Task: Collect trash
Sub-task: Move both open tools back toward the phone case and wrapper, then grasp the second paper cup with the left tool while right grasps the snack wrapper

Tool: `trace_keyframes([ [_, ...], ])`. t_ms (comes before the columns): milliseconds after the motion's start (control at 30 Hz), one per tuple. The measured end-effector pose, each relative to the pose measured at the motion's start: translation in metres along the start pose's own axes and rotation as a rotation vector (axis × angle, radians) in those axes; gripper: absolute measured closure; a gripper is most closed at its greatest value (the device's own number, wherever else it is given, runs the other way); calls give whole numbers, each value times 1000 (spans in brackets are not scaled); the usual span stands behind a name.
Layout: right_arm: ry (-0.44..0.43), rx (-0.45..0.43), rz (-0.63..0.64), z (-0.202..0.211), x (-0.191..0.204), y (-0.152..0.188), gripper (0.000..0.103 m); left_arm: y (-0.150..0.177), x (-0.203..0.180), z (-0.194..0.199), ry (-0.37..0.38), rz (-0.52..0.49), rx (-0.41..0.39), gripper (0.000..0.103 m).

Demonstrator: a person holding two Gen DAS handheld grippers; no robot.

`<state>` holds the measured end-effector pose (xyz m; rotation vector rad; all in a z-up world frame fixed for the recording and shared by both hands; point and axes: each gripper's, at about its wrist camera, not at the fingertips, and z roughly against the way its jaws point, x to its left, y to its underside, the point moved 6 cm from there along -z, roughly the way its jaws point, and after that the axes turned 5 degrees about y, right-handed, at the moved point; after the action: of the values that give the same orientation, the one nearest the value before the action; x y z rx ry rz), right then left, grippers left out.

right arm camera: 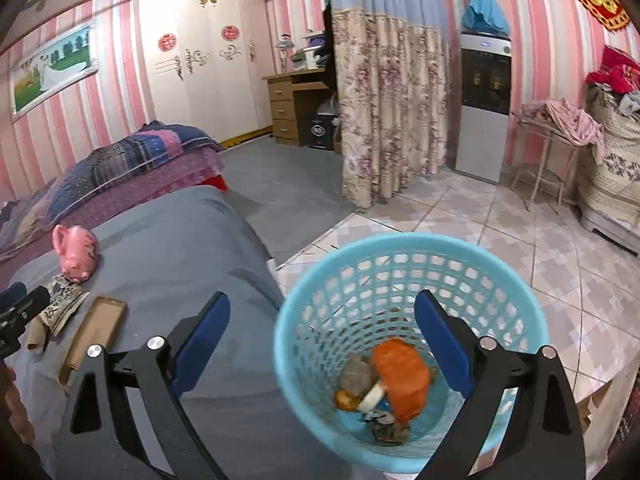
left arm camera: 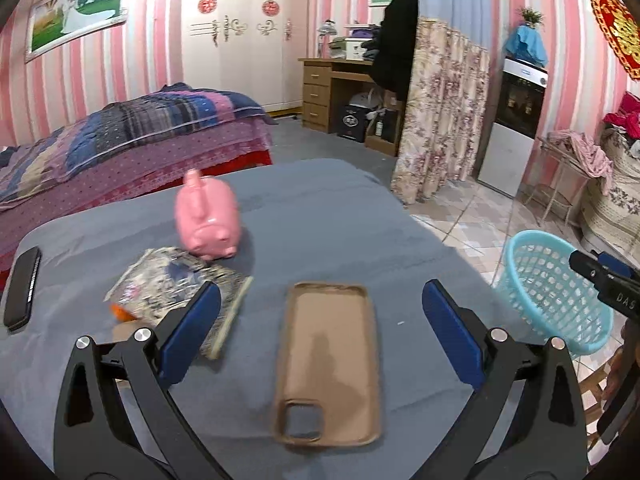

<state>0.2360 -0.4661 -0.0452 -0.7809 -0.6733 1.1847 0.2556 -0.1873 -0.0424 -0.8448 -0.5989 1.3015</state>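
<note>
The left gripper (left arm camera: 320,328) hangs over the grey table (left arm camera: 328,208) with its jaws spread wide and nothing between them. Right under it lies a brown phone case (left arm camera: 328,360), flat and open side up. To the left of the case sits a crinkled printed wrapper (left arm camera: 172,284), with a small orange scrap (left arm camera: 120,313) peeking from under its near-left edge; the gripper's left finger covers part of the wrapper. Just beyond the wrapper stands a pink piggy bank (left arm camera: 210,220), touching or nearly touching it. Far left of the case, at the table's edge, lies a black phone (left arm camera: 22,286).

The right gripper (right arm camera: 322,336) hovers above the blue basket (right arm camera: 320,292), which stands on the tiled floor just off the table's right side. Its jaws are also wide apart and empty. In the basket's bottom lie an orange wrapper (right arm camera: 402,380), a greyish crumpled piece (right arm camera: 356,374), and a few smaller bits too blurred to name.
</note>
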Motion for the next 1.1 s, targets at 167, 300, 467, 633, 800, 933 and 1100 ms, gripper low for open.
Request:
trace_keyframes([
  [167, -18, 5, 59, -1, 27, 5, 11, 13, 34, 7, -51, 31, 5, 6],
  [300, -43, 15, 87, -3, 48, 10, 11, 21, 58, 10, -88, 48, 14, 6],
  [467, -90, 27, 118, -5, 82, 16, 11, 32, 86, 16, -121, 87, 29, 6],
  [633, -138, 48, 184, -8, 118, 28, 11, 47, 115, 22, -152, 113, 52, 6],
  [800, -157, 68, 256, -13, 148, 43, 11, 62, 140, 20, -179, 127, 92, 6],
  [933, -164, 87, 274, -17, 158, 50, 11, 66, 150, 13, -178, 143, 114, 6],
  [1100, -159, 100, 285, -21, 163, 55, 11, 69, 154, -7, -170, 147, 172, 7],
])
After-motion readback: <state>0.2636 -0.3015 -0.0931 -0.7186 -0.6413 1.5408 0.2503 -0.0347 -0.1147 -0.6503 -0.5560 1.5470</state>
